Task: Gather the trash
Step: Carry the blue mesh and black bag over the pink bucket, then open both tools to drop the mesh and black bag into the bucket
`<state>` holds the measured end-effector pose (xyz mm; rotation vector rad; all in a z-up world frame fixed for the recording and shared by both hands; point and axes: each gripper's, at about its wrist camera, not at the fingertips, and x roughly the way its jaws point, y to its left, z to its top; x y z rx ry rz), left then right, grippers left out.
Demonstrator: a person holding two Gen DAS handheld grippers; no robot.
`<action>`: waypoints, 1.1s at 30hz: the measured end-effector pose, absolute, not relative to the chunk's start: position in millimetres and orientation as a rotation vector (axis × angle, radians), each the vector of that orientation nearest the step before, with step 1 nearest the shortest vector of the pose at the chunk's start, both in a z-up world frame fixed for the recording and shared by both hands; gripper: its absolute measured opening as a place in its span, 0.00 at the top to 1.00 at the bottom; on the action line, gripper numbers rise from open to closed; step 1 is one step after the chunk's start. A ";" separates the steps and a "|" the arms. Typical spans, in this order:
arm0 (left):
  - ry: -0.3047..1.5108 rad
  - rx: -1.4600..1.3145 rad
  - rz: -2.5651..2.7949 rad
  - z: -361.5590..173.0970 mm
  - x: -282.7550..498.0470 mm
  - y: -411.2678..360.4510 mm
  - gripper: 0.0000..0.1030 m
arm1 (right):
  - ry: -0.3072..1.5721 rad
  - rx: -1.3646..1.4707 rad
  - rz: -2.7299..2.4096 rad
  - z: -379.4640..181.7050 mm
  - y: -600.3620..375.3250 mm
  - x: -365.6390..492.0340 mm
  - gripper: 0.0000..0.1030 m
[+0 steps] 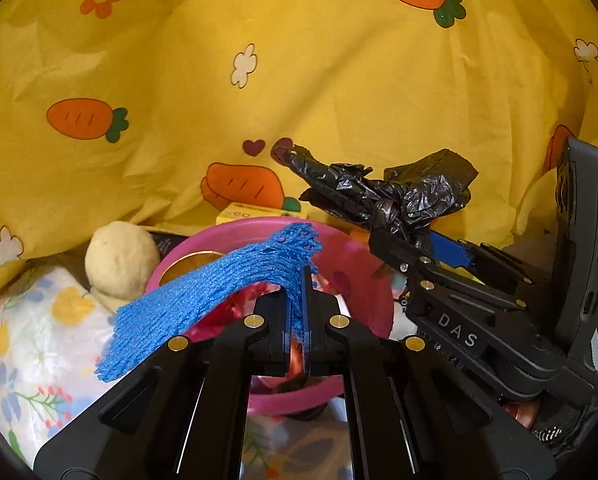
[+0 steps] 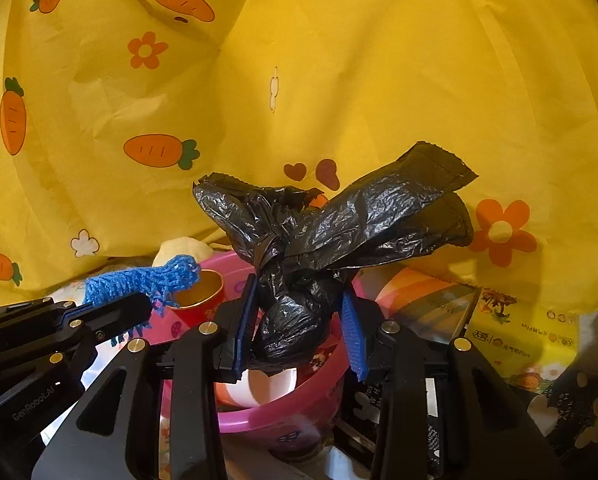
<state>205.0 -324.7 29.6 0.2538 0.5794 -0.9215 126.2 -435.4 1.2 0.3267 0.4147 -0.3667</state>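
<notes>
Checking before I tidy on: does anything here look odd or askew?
Nothing looks spilled or broken. The blue mesh net dangles lopsided from the left gripper, and the knotted black bag sits in the right gripper above the pink bowl.

Black bag (image 2: 299, 320): I see thin crinkled plastic film, glossy.
Blue netting (image 1: 203, 292): soft, coarse open mesh, matt and fuzzy at its ends.
Pink bowl (image 2: 283, 412): smooth, shiny plastic.
Yellow sheet (image 1: 339, 92): creased matt cloth with printed carrots.
My fingers (image 2: 245, 320): matt black plastic with ribbed blue pads.
</notes>
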 end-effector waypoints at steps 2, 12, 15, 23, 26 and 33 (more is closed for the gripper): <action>0.591 0.257 -0.961 27.5 212.1 -338.0 0.97 | 0.411 0.324 -0.382 1.7 -439.8 127.4 0.62; 0.697 0.256 -1.007 2.0 236.6 -362.5 0.63 | 0.413 0.304 -0.414 0.7 -453.1 135.0 0.62; 0.685 0.212 -0.999 2.9 240.9 -345.2 0.37 | 0.408 0.309 -0.410 1.5 -454.8 135.3 0.62; 0.693 0.061 -1.001 14.5 240.4 -295.8 0.14 | 0.419 0.309 -0.376 1.3 -447.6 137.3 0.62; 0.681 0.047 -0.969 16.1 235.1 -281.7 0.14 | 0.424 0.295 -0.357 2.2 -443.0 137.5 0.61; 0.600 -0.015 -0.791 19.5 220.4 -240.2 0.10 | 0.472 0.300 -0.306 -1.3 -435.4 152.9 0.53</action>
